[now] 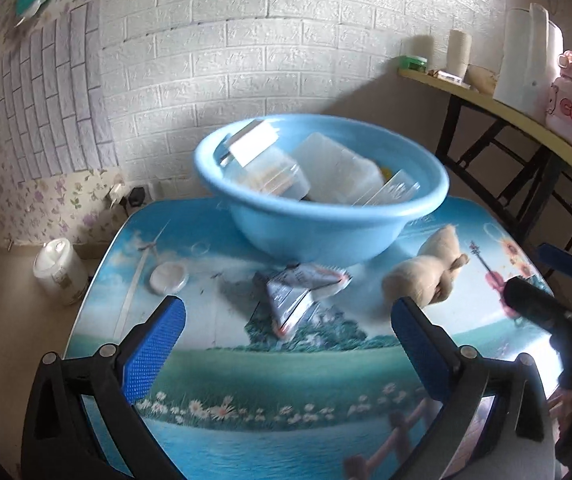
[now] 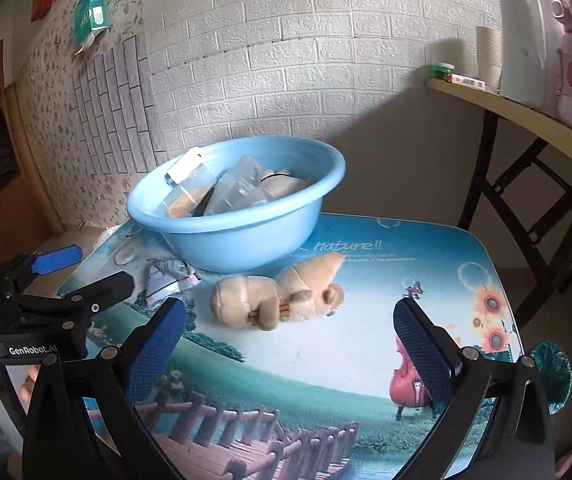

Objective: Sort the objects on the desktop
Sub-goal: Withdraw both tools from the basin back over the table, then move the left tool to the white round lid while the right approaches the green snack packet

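White brick-pattern wall behind, printed landscape tabletop (image 1: 245,380) in front, yellow side table (image 1: 526,120) with cups and a pink bottle at 2 o'clock.

Blue basin (image 1: 318,236) sits at 12 o'clock on the tabletop. It already holds several things: a clear box with a white lid (image 1: 261,160), a frosted plastic container (image 1: 338,168), a flat clear pack on its right side, plus something beige that shows only in the right wrist view. I count at least four; the exact number is hidden by overlap.

Left on the tabletop, three items:
- 1 crumpled silver packet (image 1: 298,296), just in front of the basin, dead ahead of the left gripper (image 1: 288,336).
- 1 beige plush toy (image 2: 277,296), lying on its side at 12 o'clock from the right gripper (image 2: 290,328), near the basin but not touching as far as I can tell.
- 1 small round white lid (image 1: 169,277) at 11 o'clock in the left view.

White jar (image 1: 59,272) is off the tabletop at 9 o'clock, on the floor; probably not part of the job.

Both claws spread wide, nothing between the fingers, both hovering over the near edge.

Judgement: past halfway. Packet for left, plush for right, then the lid.
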### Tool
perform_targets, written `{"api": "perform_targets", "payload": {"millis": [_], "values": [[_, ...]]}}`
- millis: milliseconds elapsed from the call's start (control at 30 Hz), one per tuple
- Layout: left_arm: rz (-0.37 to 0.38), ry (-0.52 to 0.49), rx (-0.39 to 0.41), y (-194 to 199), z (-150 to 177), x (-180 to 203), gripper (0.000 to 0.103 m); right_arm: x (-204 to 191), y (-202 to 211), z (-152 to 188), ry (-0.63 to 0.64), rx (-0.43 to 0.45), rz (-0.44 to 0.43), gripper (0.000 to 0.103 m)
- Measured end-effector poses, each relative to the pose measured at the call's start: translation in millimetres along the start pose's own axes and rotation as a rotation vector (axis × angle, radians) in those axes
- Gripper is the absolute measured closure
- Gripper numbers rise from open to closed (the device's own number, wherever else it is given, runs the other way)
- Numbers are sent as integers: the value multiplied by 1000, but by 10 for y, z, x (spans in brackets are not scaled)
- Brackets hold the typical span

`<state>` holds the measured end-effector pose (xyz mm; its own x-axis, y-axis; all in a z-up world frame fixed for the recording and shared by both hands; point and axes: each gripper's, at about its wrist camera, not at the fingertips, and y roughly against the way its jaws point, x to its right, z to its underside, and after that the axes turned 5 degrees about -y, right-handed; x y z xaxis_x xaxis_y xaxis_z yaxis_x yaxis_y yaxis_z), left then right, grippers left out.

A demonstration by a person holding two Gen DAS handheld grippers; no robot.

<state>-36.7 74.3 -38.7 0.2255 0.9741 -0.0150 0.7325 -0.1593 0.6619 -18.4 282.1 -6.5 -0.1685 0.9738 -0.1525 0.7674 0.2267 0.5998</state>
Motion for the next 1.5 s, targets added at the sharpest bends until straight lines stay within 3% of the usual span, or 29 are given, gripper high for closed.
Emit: {"api": "perform_targets", "payload": {"millis": [533, 1500], "values": [[-25, 65, -74, -62, 337, -417, 0, 420, 104, 199, -68, -39, 7, 1], [-83, 138, -116, -216, 411, -810, 0, 802, 20, 228, -114, -70, 87, 1]]}}
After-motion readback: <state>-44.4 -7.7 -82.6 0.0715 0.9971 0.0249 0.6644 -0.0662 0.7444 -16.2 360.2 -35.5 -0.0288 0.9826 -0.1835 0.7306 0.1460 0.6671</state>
